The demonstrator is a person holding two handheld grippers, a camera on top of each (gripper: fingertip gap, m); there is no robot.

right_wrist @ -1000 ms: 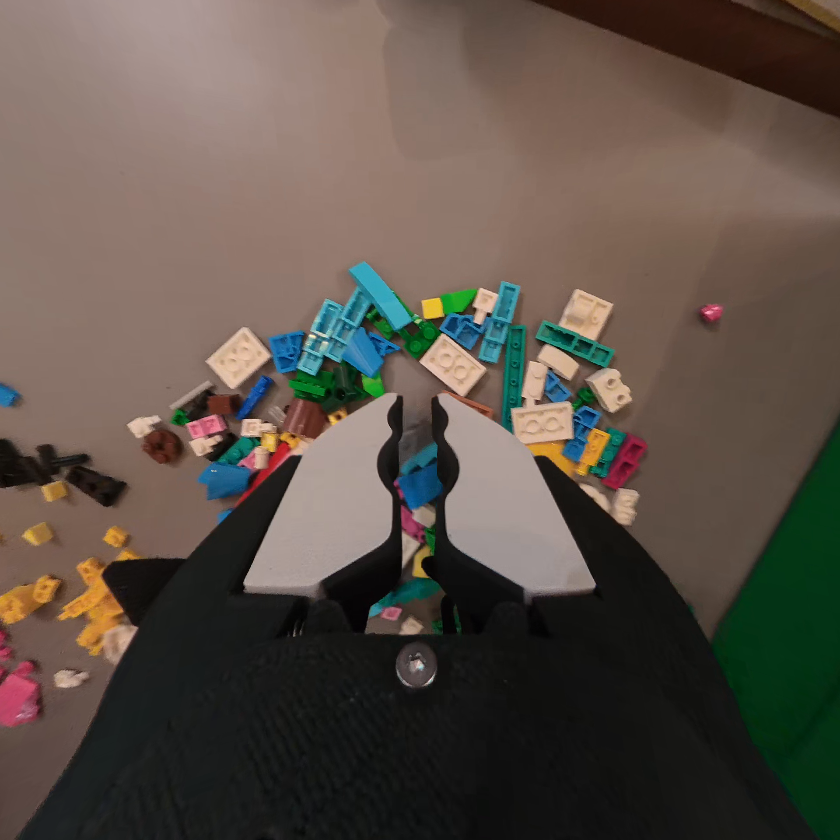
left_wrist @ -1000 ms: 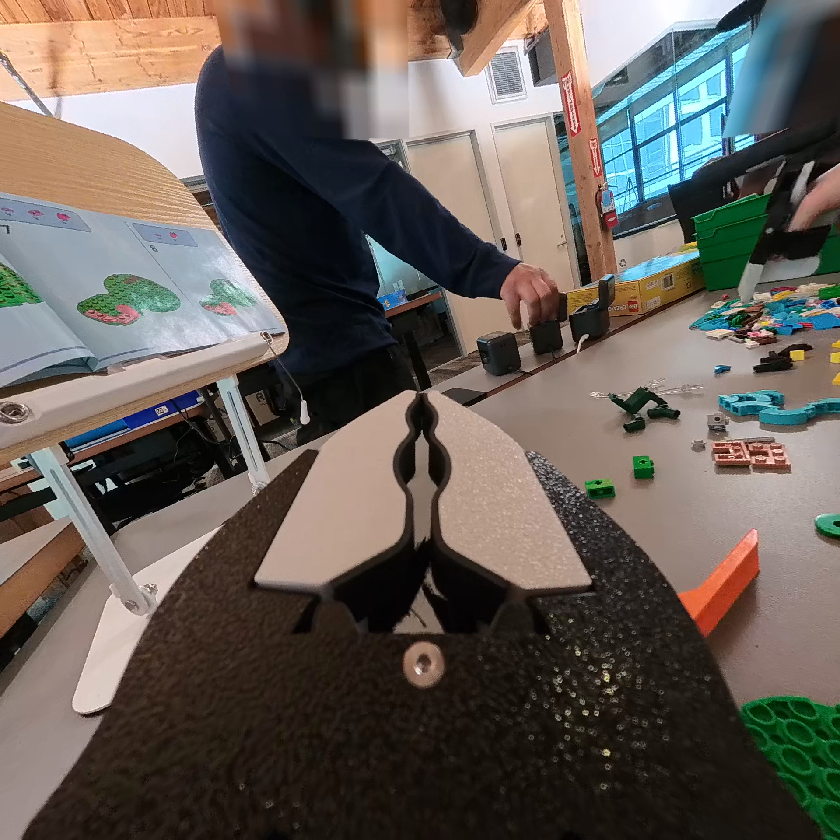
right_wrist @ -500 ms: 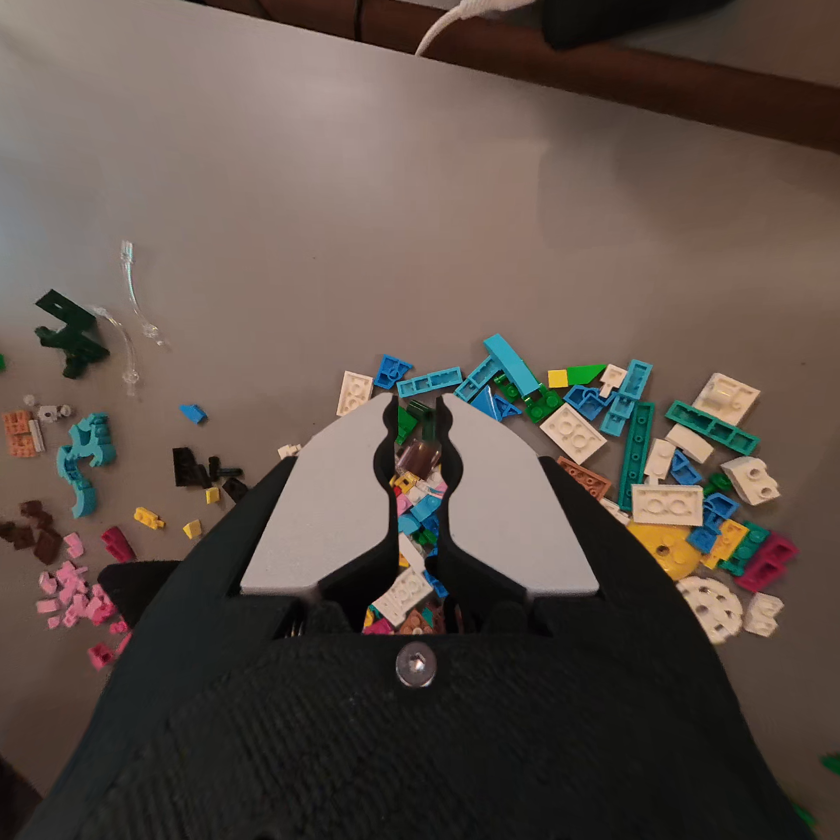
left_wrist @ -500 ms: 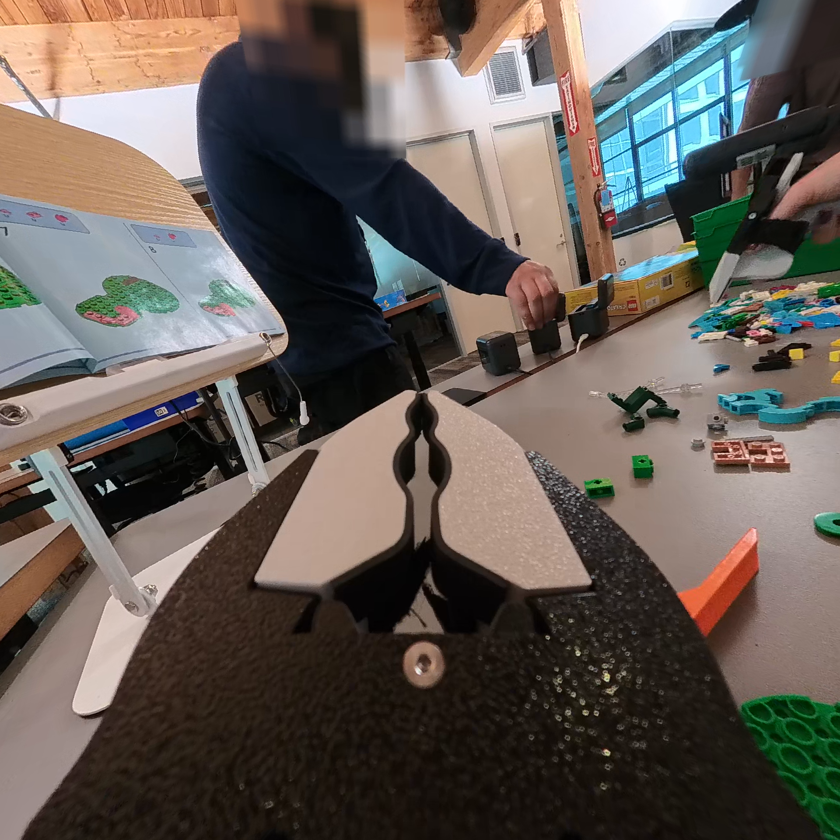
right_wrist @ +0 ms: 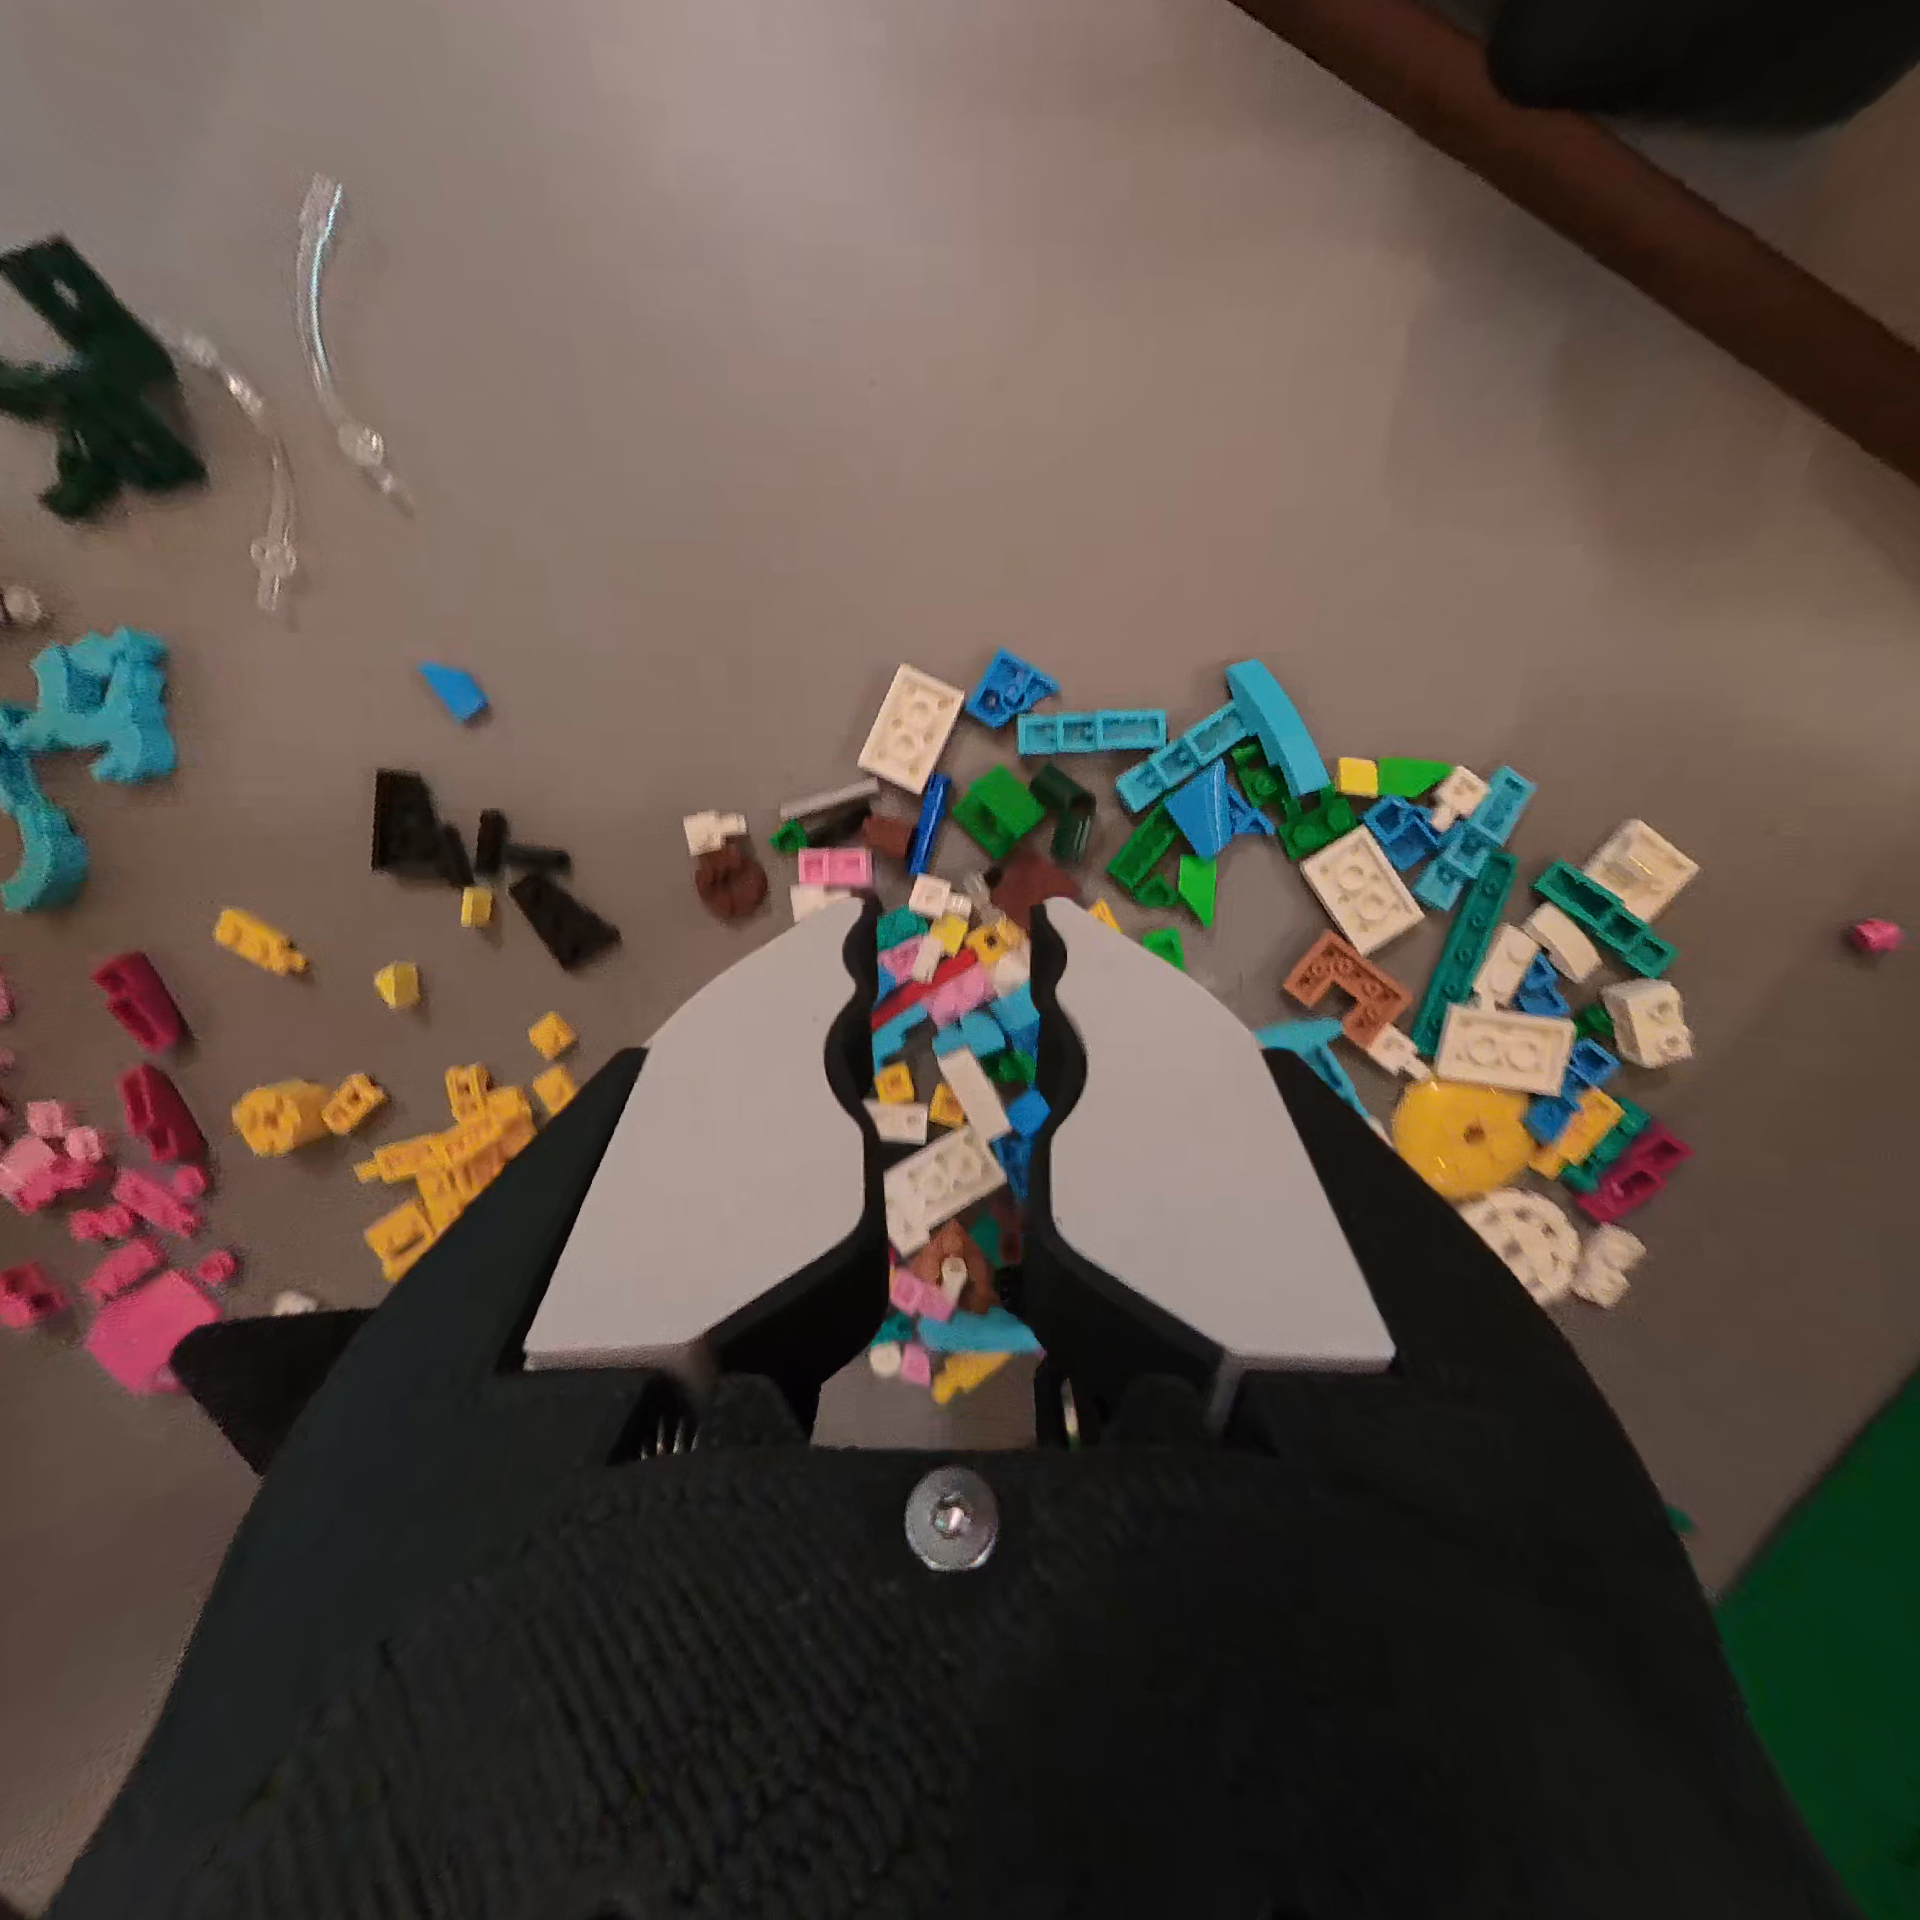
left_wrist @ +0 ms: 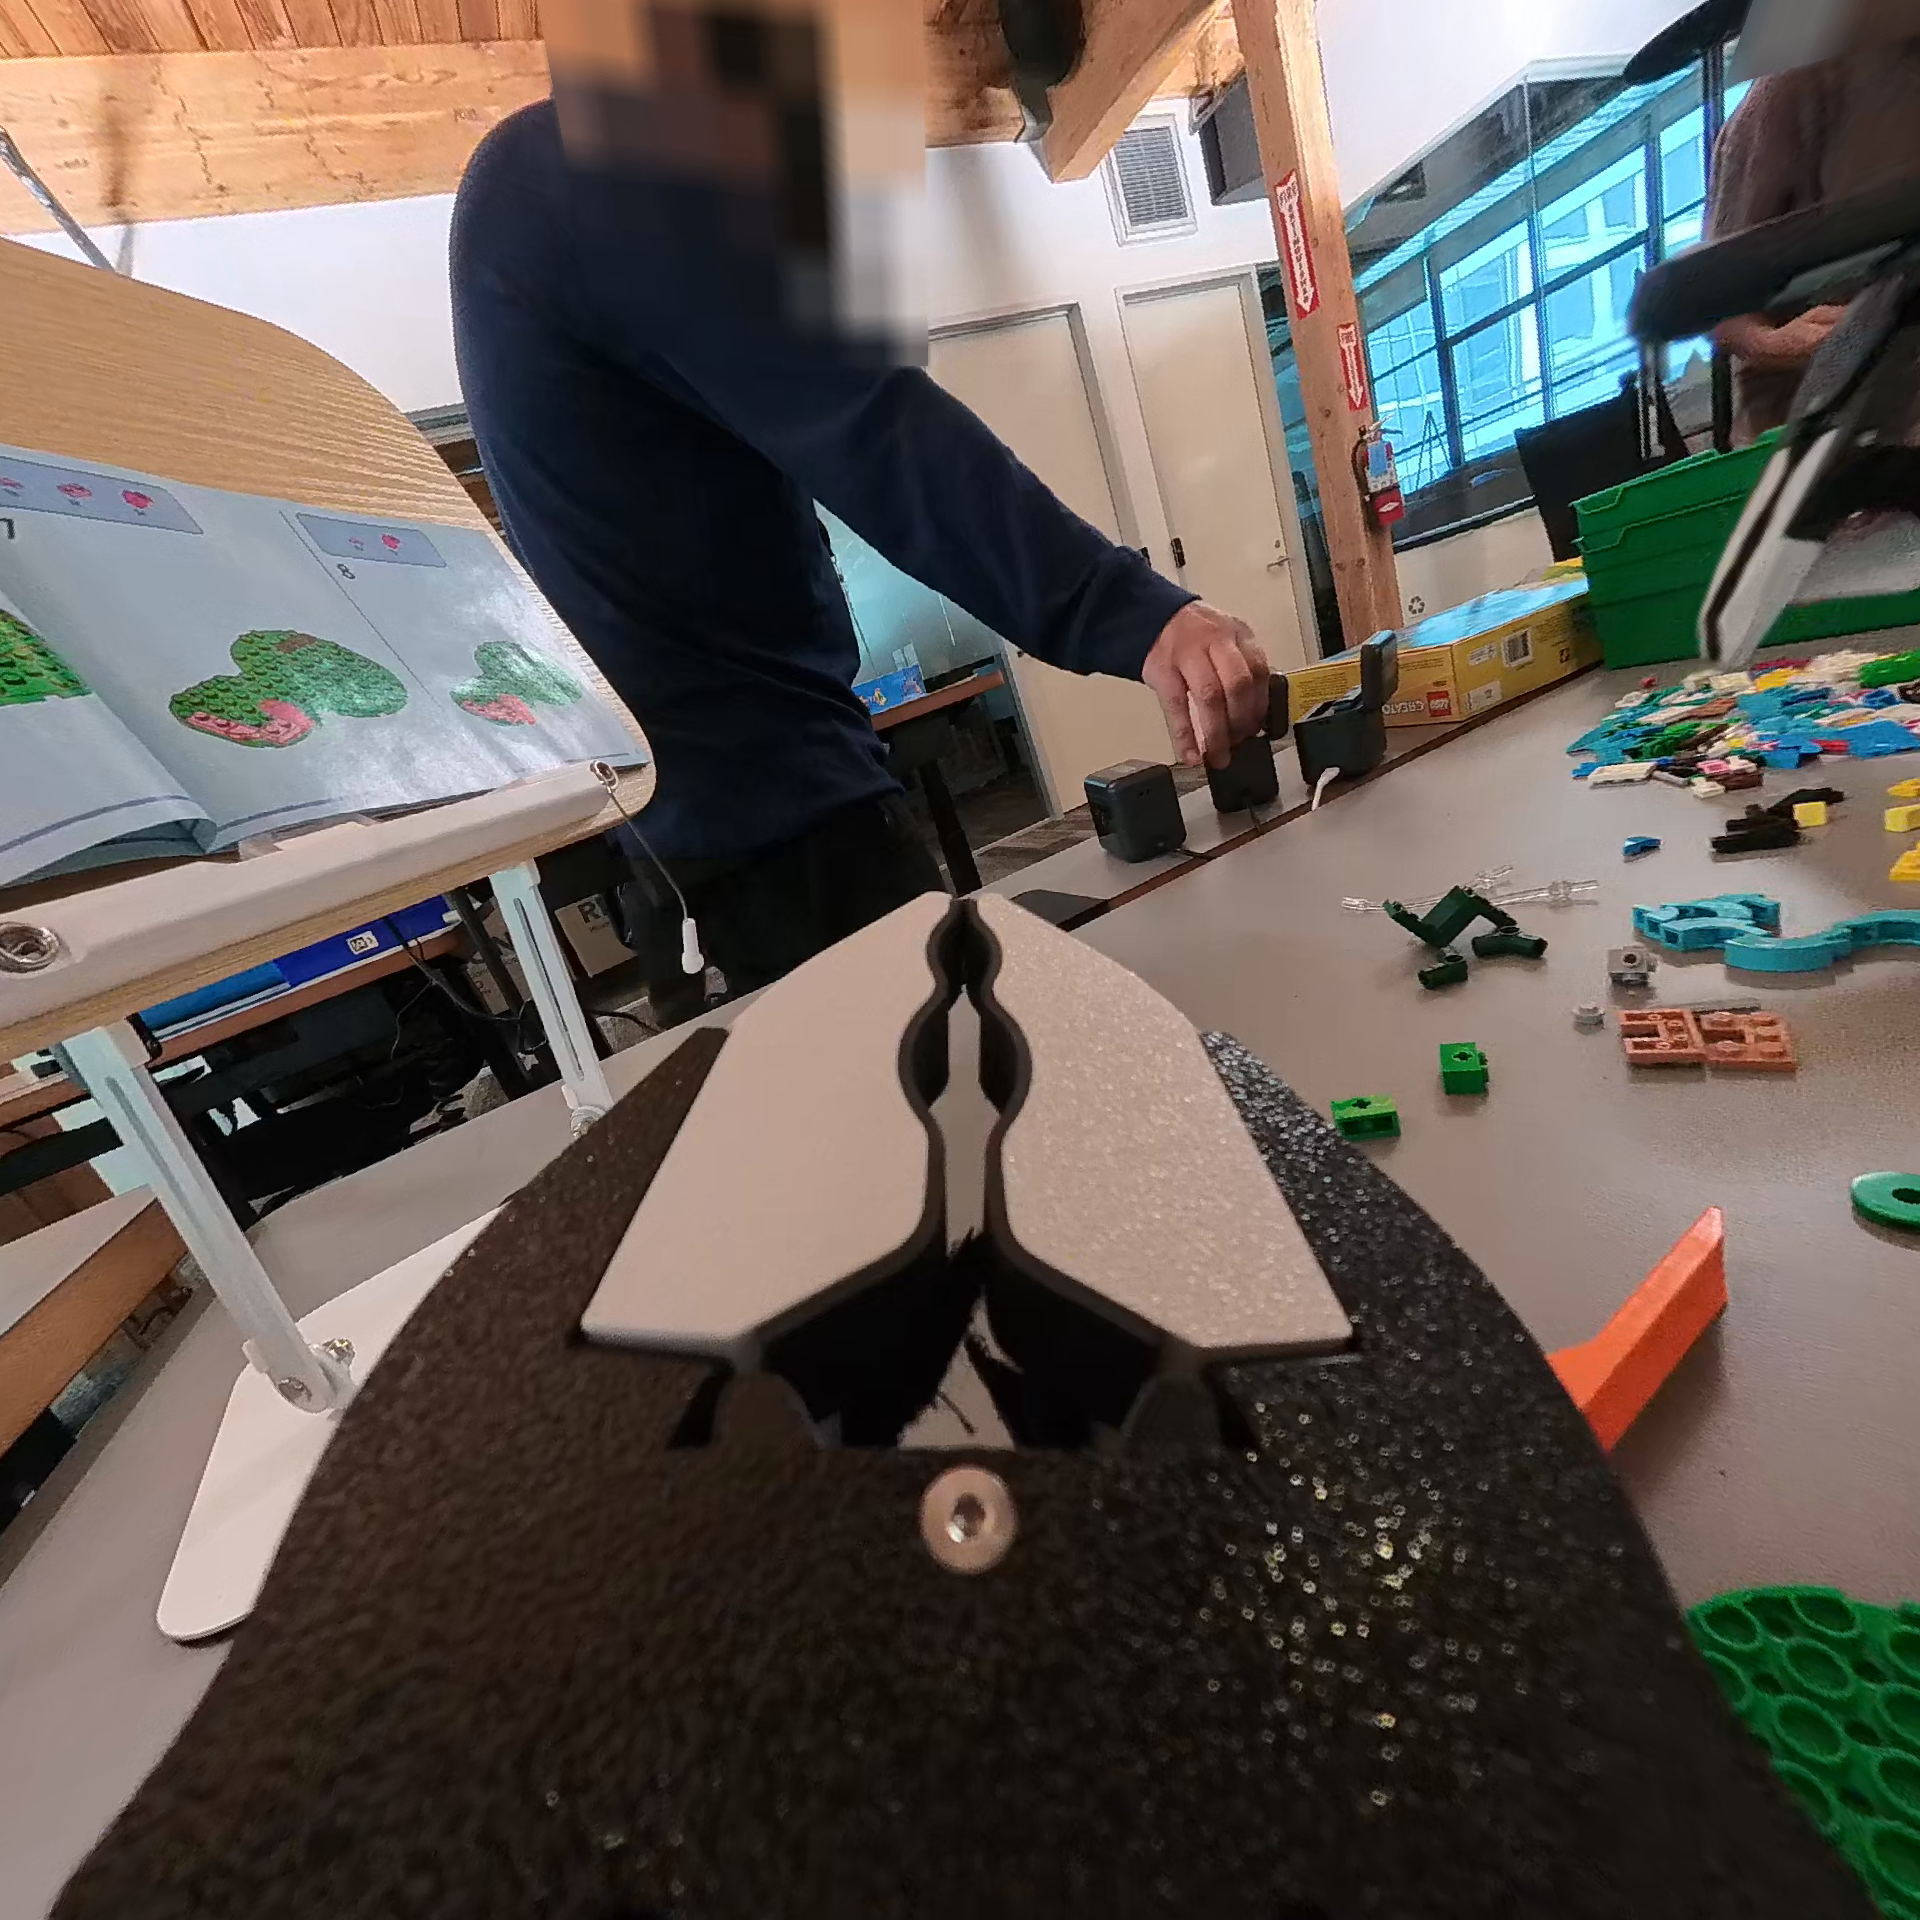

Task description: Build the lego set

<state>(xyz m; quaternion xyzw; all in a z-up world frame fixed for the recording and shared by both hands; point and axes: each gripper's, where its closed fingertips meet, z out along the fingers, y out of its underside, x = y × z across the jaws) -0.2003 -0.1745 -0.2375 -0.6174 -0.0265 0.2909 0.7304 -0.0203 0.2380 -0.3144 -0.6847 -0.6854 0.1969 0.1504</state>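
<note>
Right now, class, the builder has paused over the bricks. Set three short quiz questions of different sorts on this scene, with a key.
1. True or false: the left tool is shut and holds nothing.
2. What does the right tool hang over? A) the mixed brick pile B) the instruction booklet C) the green bins
3. What colour is the brick separator beside the left tool?

Key: 1 true. 2 A. 3 orange.

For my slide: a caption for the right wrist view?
Right gripper, jaws apart and empty, hangs over a mixed pile of loose bricks on the grey table.
</note>
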